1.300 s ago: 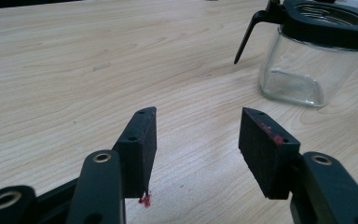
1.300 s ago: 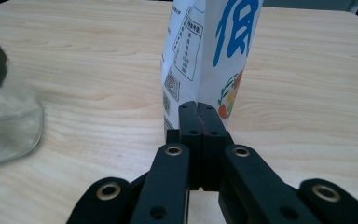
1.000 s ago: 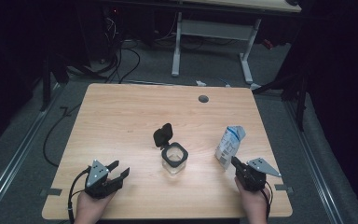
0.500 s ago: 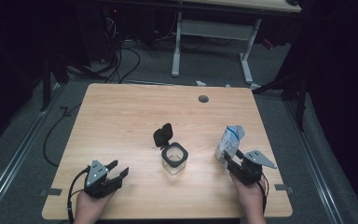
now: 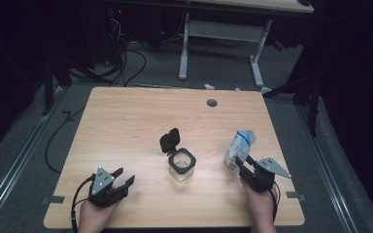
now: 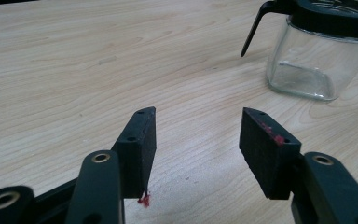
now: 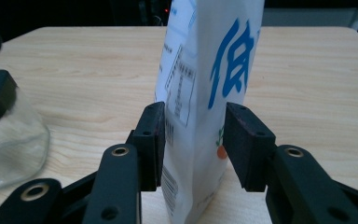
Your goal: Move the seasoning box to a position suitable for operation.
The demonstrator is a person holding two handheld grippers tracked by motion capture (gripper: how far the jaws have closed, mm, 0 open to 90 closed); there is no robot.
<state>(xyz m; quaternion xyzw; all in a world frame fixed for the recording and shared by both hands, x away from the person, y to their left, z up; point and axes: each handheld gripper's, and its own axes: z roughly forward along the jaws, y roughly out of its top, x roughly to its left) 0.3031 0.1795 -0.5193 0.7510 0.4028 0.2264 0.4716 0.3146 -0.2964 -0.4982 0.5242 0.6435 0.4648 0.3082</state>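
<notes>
A white bag with blue print (image 5: pixel 238 148) stands upright on the wooden table (image 5: pixel 126 121), right of centre. My right gripper (image 5: pixel 240 162) reaches it from the near side. Its jaws have just been closing with the bag (image 7: pixel 200 93) between them, and both pads now rest against the bag's sides low down, the gripper (image 7: pixel 193 126) shut on it. A square glass jar (image 5: pixel 182 165) with a black rim stands mid-table, its black hinged lid (image 5: pixel 170 140) flipped up. My left gripper (image 5: pixel 124 175) sits near the front left edge, open (image 6: pixel 196 116) and empty, pointing toward the jar (image 6: pixel 317 60).
The jar (image 7: pixel 4 140) stands close on the left of the bag in the right gripper view. A round grommet hole (image 5: pixel 212 103) sits near the table's far edge. Beyond the table are a desk frame (image 5: pixel 223 39) and cables on the dark floor.
The right gripper's jaws opened wide, slid forward around the bag's base and drew in against it. The bag, jar and left gripper have stayed put.
</notes>
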